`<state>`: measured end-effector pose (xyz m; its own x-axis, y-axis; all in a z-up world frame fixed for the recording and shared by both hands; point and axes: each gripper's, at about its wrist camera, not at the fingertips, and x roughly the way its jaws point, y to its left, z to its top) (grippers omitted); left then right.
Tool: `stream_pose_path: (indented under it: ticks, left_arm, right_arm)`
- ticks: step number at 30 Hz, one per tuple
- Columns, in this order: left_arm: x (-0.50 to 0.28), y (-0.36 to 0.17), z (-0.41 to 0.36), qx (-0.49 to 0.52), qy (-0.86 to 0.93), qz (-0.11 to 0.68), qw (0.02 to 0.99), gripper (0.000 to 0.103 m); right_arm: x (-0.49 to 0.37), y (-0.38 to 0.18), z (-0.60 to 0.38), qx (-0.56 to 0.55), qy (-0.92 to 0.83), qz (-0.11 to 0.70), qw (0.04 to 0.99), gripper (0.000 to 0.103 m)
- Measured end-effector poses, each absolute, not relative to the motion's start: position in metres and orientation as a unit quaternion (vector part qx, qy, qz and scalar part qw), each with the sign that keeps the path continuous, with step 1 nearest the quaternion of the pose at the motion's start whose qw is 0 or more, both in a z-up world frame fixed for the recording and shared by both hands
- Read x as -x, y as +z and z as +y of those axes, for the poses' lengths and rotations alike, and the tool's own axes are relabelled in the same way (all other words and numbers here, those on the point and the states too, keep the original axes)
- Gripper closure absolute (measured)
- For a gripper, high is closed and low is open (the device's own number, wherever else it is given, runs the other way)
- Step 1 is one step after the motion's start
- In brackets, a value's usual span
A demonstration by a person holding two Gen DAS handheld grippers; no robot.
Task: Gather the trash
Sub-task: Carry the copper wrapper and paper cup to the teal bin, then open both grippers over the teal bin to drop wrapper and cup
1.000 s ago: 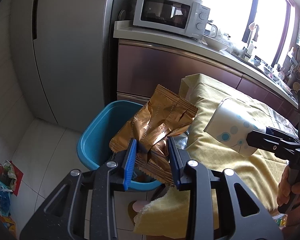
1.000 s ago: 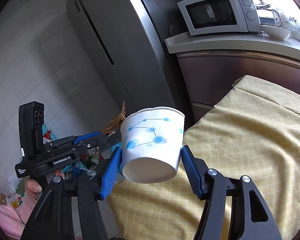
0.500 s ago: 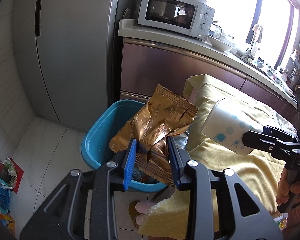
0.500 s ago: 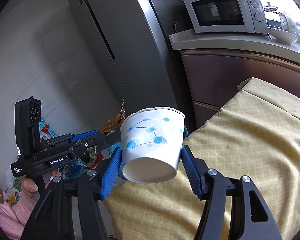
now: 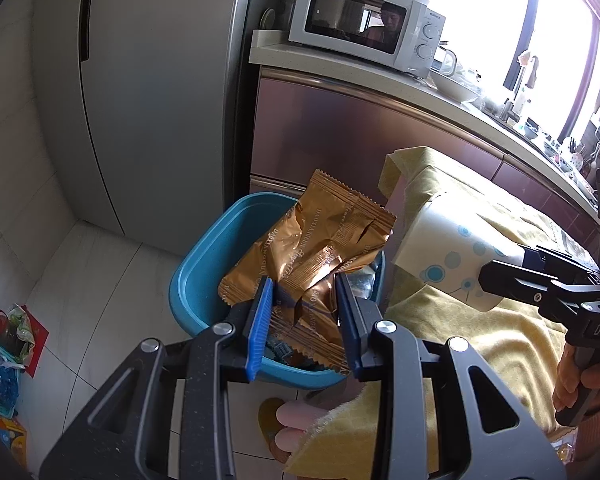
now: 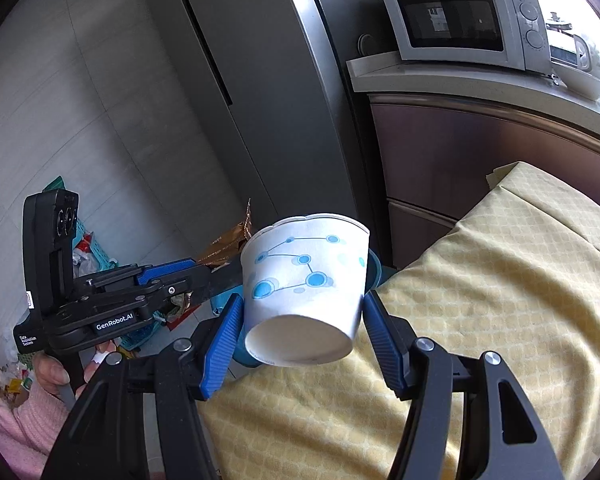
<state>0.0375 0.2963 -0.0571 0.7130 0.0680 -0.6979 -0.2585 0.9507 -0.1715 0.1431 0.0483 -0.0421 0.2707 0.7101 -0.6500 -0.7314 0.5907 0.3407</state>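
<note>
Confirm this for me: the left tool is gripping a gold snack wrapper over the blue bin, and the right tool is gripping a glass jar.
One detail is wrong. The right tool grips a white paper cup printed with blue dots, not a glass jar; the right wrist view shows it clearly. The rest stands: the left tool grips the gold snack wrapper over the blue bin.

Open air above the blue bin [image 5: 204, 264], hemmed by the fridge [image 5: 148, 92] and cabinet front [image 5: 340, 136] behind, the yellow-clothed surface [image 5: 480, 328] alongside, and partly blocked by a held gold wrapper [image 5: 316, 256].
</note>
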Motion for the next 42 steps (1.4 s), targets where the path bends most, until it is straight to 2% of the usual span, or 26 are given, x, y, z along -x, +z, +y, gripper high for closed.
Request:
stream_pose_path:
  ticks: [42]
  left_arm:
    - [-0.076, -0.107, 0.321, 0.166, 0.124, 0.411, 0.888, 0.069]
  right_arm:
    - [-0.155, -0.075, 0.12, 0.098, 0.443, 0.431, 0.78, 0.044]
